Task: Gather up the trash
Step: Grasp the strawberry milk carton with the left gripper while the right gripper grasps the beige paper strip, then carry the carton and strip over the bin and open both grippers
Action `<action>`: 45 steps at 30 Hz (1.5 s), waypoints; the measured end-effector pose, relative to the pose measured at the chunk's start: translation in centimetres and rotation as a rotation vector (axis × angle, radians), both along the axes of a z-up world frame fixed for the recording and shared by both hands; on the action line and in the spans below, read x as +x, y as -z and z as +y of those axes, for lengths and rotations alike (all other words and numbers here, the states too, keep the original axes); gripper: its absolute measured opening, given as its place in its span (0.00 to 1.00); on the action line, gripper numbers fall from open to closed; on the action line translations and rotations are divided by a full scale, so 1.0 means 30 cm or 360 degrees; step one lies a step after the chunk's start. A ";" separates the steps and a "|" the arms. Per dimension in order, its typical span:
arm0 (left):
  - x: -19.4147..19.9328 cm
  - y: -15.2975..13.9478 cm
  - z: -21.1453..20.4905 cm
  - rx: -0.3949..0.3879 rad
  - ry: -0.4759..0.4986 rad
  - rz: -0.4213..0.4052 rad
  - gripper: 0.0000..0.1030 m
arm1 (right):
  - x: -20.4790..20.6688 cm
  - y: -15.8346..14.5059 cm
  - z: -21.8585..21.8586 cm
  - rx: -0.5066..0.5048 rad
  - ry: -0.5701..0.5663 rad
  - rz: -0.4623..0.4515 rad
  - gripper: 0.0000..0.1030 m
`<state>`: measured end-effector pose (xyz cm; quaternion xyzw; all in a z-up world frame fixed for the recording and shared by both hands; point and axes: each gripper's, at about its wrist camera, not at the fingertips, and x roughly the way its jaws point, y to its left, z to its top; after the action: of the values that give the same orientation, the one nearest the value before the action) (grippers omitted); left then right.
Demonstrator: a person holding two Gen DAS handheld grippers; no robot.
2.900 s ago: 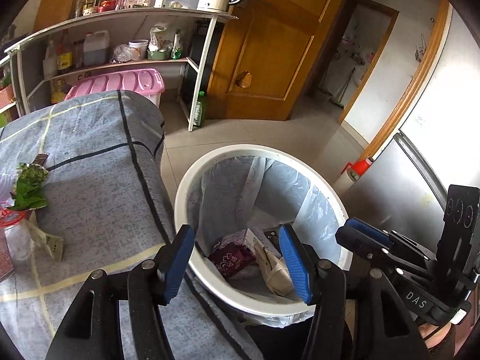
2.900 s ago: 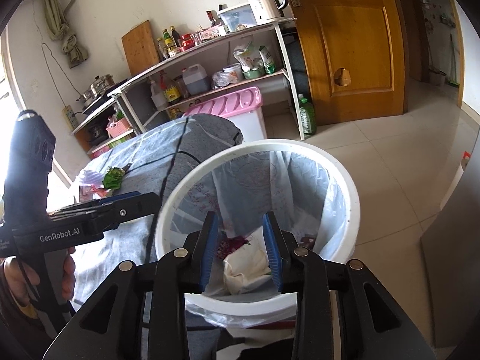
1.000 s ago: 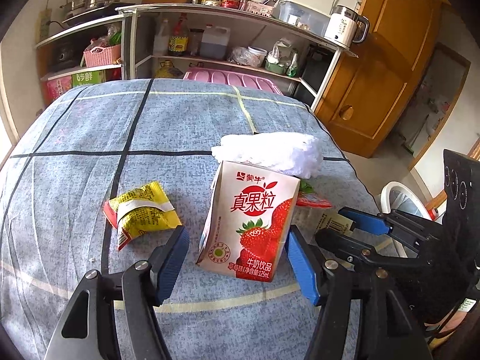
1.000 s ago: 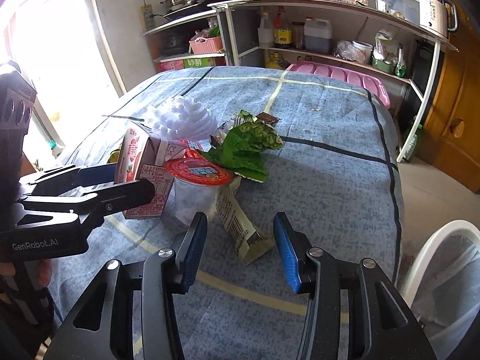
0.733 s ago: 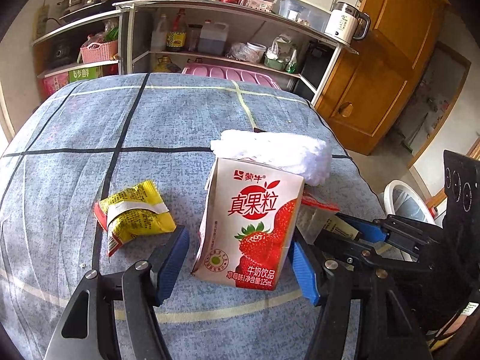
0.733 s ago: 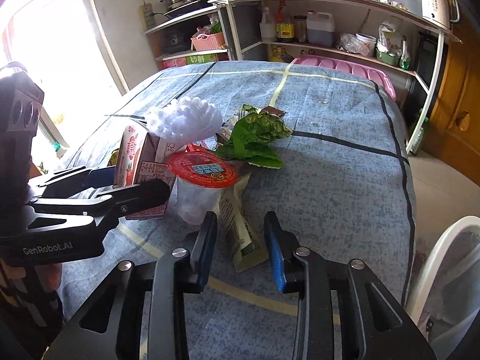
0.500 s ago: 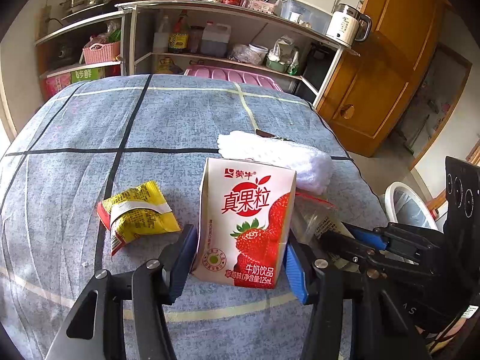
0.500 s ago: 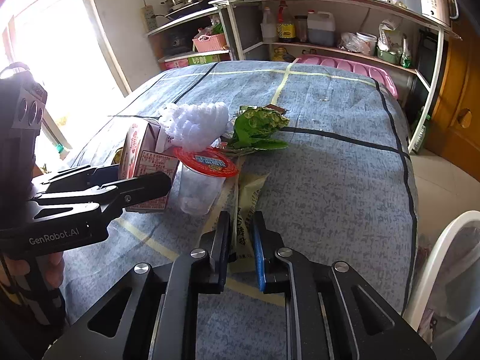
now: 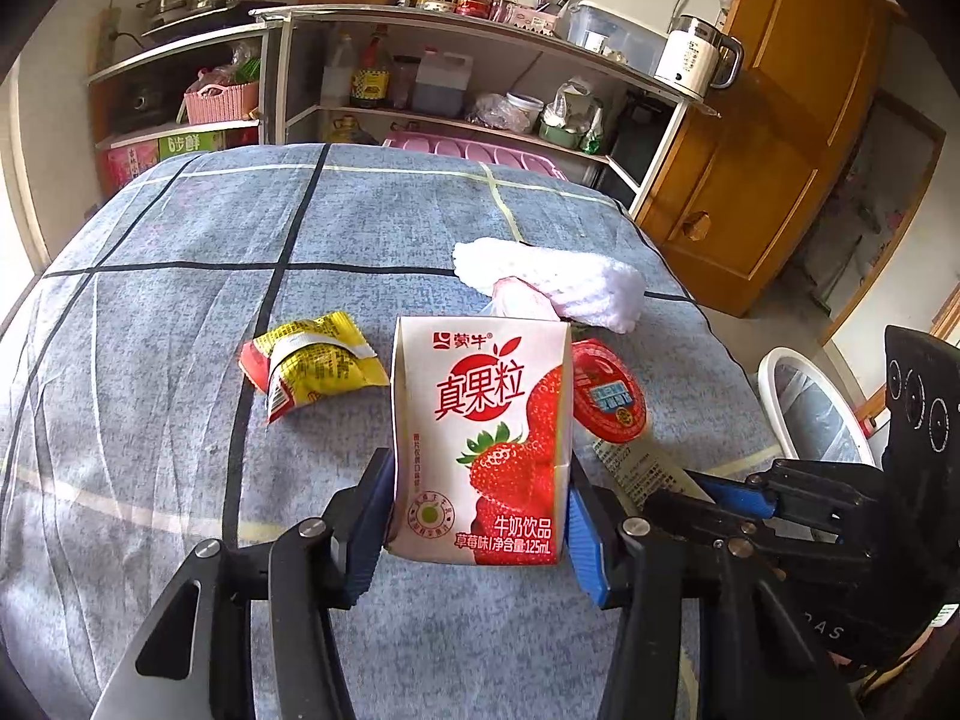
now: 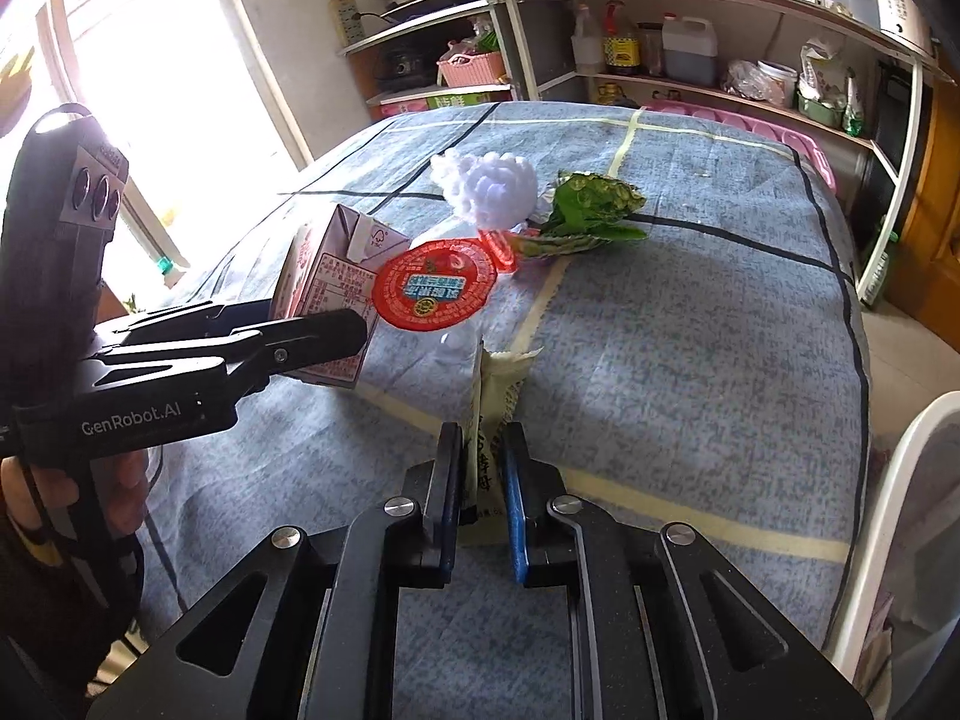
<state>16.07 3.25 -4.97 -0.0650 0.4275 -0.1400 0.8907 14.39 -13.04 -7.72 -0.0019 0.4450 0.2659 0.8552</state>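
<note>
My left gripper (image 9: pixel 477 516) is shut on a strawberry milk carton (image 9: pixel 480 441), which stands upright on the blue checked tablecloth (image 9: pixel 180 300). The carton also shows in the right wrist view (image 10: pixel 327 300). My right gripper (image 10: pixel 483 480) is shut on a pale snack wrapper (image 10: pixel 492 414) and holds it on edge just above the cloth. A clear plastic cup with a red foil lid (image 10: pixel 435 288) stands between carton and wrapper. A yellow snack packet (image 9: pixel 312 363), white foam netting (image 9: pixel 552 282) and green leaves (image 10: pixel 588 213) lie on the table.
The white trash bin rim (image 9: pixel 798 396) with its plastic liner is off the table's right edge, also in the right wrist view (image 10: pixel 900 516). Metal shelves (image 9: pixel 480 78) with bottles and a kettle, a pink crate and a wooden door stand behind the table.
Both grippers moved from the bin to the table. The left jaws closed on the milk carton. The right jaws closed on the snack wrapper and turned it onto its edge.
</note>
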 end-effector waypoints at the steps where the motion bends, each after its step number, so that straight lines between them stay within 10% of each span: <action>1: -0.015 -0.002 0.004 0.0005 -0.0008 -0.0004 0.51 | -0.011 -0.001 0.000 0.0001 -0.0014 -0.0003 0.13; 45: -0.222 -0.186 -0.351 0.0053 0.0287 -0.0203 0.51 | -0.261 -0.167 -0.405 0.0170 0.0524 -0.0237 0.13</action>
<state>9.39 -7.29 0.61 -0.0024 0.3763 -0.2164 0.9009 6.56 -25.19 -2.70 0.0967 0.3601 0.1447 0.9166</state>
